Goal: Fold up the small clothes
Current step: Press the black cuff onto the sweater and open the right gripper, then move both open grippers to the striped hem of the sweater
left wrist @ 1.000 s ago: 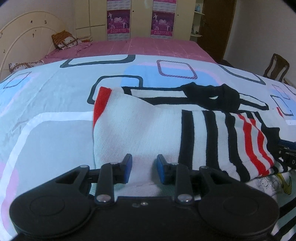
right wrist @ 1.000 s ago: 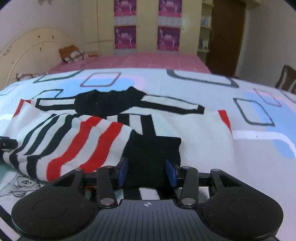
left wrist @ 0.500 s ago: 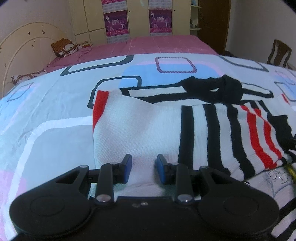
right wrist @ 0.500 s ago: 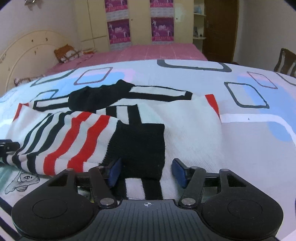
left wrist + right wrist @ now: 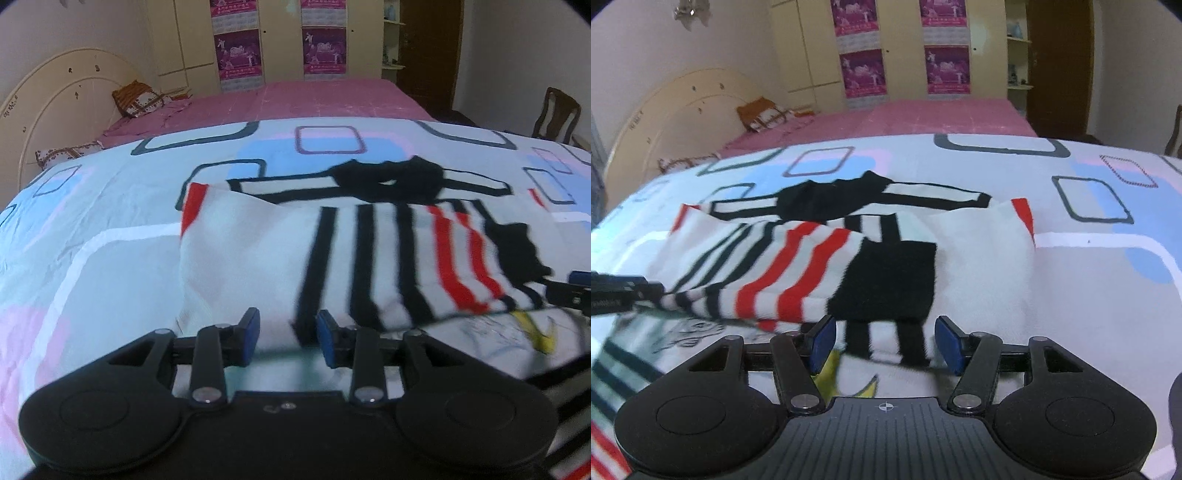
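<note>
A small white knit sweater (image 5: 258, 258) with black and red stripes lies partly folded on the patterned bedspread (image 5: 92, 221). In the left wrist view my left gripper (image 5: 286, 338) is open, its blue pads either side of the sweater's near edge. In the right wrist view the same sweater (image 5: 982, 266) shows its striped sleeve (image 5: 783, 280) folded across a black patch (image 5: 890, 280). My right gripper (image 5: 884, 345) is open wide at the near hem, holding nothing. The other gripper's tip (image 5: 620, 291) shows at the left edge.
A printed white garment (image 5: 491, 339) lies under the sweater's near edge. A pink bed (image 5: 295, 99) with a pillow (image 5: 136, 98) and a cream headboard (image 5: 48, 122) stands behind. A wooden chair (image 5: 557, 118) is at the far right.
My right gripper has opened wide and let go of the sweater's hem. My left gripper has opened further. Both have drawn back slightly and the fold lies on the bed.
</note>
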{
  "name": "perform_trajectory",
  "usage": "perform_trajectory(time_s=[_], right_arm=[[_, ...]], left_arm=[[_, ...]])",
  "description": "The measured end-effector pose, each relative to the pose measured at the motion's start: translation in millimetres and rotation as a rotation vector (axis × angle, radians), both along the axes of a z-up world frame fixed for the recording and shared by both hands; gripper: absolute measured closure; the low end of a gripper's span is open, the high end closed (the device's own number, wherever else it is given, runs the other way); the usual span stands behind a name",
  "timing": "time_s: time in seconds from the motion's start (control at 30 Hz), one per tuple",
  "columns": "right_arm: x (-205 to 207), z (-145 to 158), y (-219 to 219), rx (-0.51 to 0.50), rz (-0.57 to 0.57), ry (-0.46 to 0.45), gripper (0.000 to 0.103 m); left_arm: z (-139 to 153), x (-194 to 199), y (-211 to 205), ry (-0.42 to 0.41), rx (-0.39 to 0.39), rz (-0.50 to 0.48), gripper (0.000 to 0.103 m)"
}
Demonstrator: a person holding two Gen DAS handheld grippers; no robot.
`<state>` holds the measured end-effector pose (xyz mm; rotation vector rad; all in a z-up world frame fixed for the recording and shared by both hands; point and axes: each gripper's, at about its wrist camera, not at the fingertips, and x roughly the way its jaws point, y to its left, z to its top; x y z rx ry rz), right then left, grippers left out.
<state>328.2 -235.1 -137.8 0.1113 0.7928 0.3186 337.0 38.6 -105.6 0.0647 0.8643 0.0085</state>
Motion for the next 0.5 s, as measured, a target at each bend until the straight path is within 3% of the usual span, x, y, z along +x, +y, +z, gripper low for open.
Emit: perform_trajectory(time_s=[0.5], right_arm=[[-53, 22, 9, 0.068, 0.059, -0.001, 0.044]], left_arm=[[19, -50, -15, 0.019, -0.01, 0.011, 0.05]])
